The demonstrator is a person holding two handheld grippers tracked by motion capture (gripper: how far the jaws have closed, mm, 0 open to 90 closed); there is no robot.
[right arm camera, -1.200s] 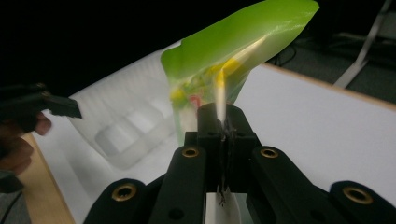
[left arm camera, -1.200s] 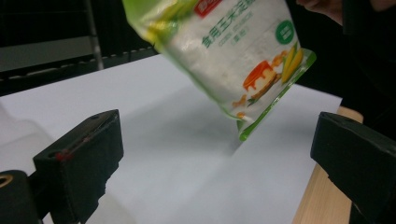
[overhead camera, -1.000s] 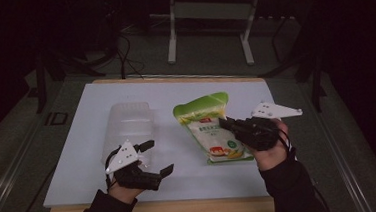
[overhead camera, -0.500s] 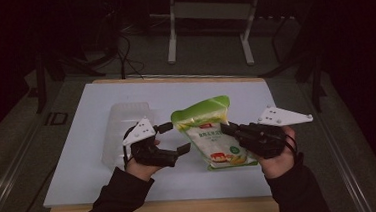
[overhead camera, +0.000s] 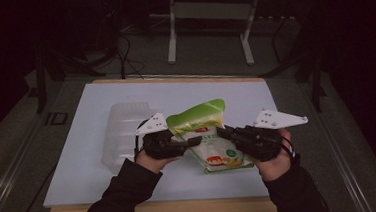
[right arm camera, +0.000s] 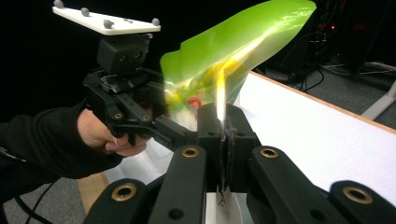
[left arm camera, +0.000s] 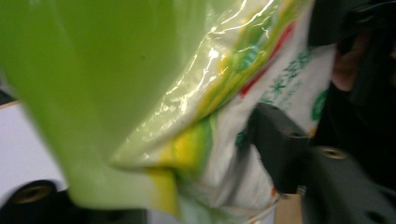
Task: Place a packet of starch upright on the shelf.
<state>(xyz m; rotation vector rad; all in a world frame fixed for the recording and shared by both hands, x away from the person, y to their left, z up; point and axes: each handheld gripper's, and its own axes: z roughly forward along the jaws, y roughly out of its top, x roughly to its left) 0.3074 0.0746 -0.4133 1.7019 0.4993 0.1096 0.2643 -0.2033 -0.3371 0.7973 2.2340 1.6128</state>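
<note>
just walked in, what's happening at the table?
A person holds a tool in each hand, both on a green-topped snack bag over the white board. The right tool is shut on the bag's edge, pinching it between closed jaws. The left tool reaches the bag's other side with the bag between its jaws; whether it has closed is unclear. A clear plastic container lies beside the left hand, untouched.

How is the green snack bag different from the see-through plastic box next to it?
The snack bag is bright green, white and printed; the plastic box is clear and plain. The bag is pinched by the right gripper, with the left gripper at its other edge; the box lies untouched. Both are over the white table.
</note>
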